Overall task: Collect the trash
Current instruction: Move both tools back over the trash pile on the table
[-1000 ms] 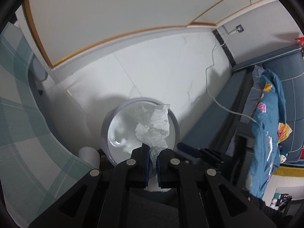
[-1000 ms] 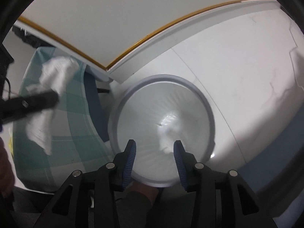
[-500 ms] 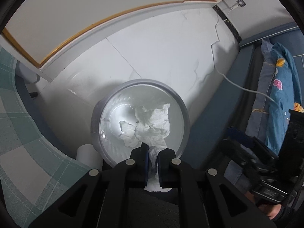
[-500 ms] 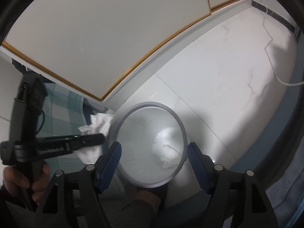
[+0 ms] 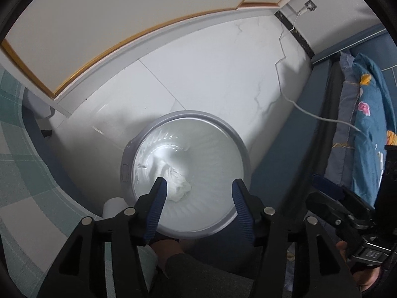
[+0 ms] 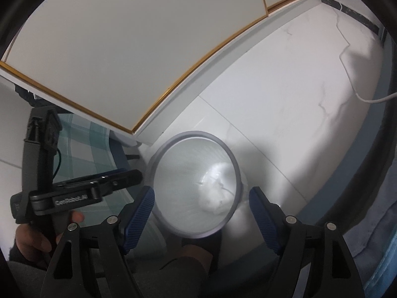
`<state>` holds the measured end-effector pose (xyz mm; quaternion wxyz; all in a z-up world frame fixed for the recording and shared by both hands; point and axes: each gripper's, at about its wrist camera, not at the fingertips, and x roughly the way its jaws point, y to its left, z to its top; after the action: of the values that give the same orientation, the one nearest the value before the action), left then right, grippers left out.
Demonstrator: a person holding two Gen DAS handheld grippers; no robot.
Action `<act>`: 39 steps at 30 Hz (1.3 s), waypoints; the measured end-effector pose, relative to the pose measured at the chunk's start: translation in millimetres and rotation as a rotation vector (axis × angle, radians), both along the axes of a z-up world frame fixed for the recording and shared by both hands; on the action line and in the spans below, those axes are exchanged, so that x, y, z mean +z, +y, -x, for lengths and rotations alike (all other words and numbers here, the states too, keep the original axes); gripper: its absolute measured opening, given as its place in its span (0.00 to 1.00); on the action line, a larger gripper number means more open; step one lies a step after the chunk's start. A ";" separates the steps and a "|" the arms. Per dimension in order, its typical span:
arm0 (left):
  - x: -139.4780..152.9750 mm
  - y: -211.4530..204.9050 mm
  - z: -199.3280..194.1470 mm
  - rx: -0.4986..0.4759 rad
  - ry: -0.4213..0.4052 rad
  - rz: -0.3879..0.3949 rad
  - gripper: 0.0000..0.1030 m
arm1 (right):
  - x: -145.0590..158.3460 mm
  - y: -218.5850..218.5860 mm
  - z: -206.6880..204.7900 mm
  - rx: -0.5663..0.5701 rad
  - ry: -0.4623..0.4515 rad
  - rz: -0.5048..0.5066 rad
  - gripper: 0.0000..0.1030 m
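My left hand-held gripper has just sprung open and is empty; the crumpled tissue lies in the lined waste bin. My right hand-held gripper is released too. No other trash shows.

White marble-veined floor tiles stretch ahead of the tongs to a pale panelled wall edged with gold trim. To the right, a white cable trails from a wall socket past a dark blue bed frame and floral blue bedding. To the left hangs a green checked cloth.
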<state>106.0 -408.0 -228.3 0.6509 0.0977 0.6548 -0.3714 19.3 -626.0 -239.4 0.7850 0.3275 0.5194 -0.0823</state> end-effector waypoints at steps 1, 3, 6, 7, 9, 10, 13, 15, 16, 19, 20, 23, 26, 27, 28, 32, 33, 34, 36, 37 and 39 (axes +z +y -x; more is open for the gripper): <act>2.4 -0.3 1.3 0.005 -0.009 0.004 0.51 | 1.3 -0.4 -0.4 0.000 -0.003 0.000 0.76; 13.5 5.8 0.9 0.023 -0.056 0.000 0.55 | 5.0 1.4 0.2 -0.001 -0.010 0.001 0.77; 33.5 16.2 2.0 0.064 -0.136 0.021 0.55 | 15.5 4.4 -0.2 0.002 -0.034 0.009 0.79; 40.3 19.1 1.8 0.073 -0.157 0.031 0.55 | 21.1 5.9 -0.8 0.006 -0.047 0.013 0.80; 56.6 28.7 0.5 0.102 -0.208 0.054 0.55 | 33.2 8.8 -1.4 0.016 -0.074 0.022 0.80; 66.8 33.8 1.2 0.116 -0.242 0.069 0.55 | 39.7 9.9 -1.8 0.021 -0.087 0.029 0.80; 97.7 51.2 5.1 0.180 -0.385 0.083 0.55 | 66.0 14.1 -3.0 0.029 -0.144 0.056 0.80; 117.4 64.6 8.6 0.214 -0.449 0.112 0.55 | 82.9 16.8 -3.1 0.026 -0.182 0.065 0.80; 127.6 72.2 10.2 0.234 -0.474 0.127 0.55 | 92.5 18.5 -3.3 0.026 -0.202 0.073 0.80; 154.6 94.0 13.6 0.289 -0.539 0.160 0.56 | 123.4 29.1 -3.1 0.041 -0.271 0.097 0.83; 161.6 100.8 14.4 0.305 -0.556 0.168 0.56 | 131.9 32.8 -3.1 0.047 -0.290 0.102 0.83; 186.2 126.4 16.4 0.372 -0.615 0.197 0.63 | 161.0 49.6 -2.0 0.076 -0.358 0.125 0.85; 203.0 149.7 24.8 0.425 -0.684 0.216 0.69 | 188.3 69.4 -0.8 0.108 -0.430 0.145 0.87; 204.8 152.7 28.0 0.423 -0.698 0.224 0.71 | 197.1 76.4 0.3 0.116 -0.458 0.150 0.87; 208.6 158.8 30.2 0.414 -0.708 0.236 0.72 | 204.8 83.1 1.6 0.119 -0.480 0.151 0.88; 219.2 188.1 37.2 0.451 -0.762 0.242 0.73 | 226.6 108.0 7.8 0.122 -0.565 0.139 0.92; 221.1 194.1 37.2 0.466 -0.768 0.242 0.73 | 231.9 116.0 8.3 0.134 -0.590 0.133 0.92; 224.9 203.2 36.8 0.486 -0.774 0.243 0.73 | 236.9 124.6 8.0 0.152 -0.610 0.127 0.92; 231.2 225.4 39.0 0.536 -0.790 0.250 0.74 | 244.5 140.2 6.1 0.191 -0.638 0.124 0.92; 235.7 234.4 40.0 0.555 -0.797 0.252 0.74 | 248.1 150.2 5.0 0.216 -0.655 0.126 0.92; 241.5 251.5 41.9 0.600 -0.821 0.253 0.74 | 254.5 167.5 3.5 0.246 -0.675 0.139 0.92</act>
<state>64.0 -156.5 13.2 0.9386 -0.0362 0.2947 -0.1758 15.8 -458.6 15.1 0.9365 0.2171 0.2599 0.0905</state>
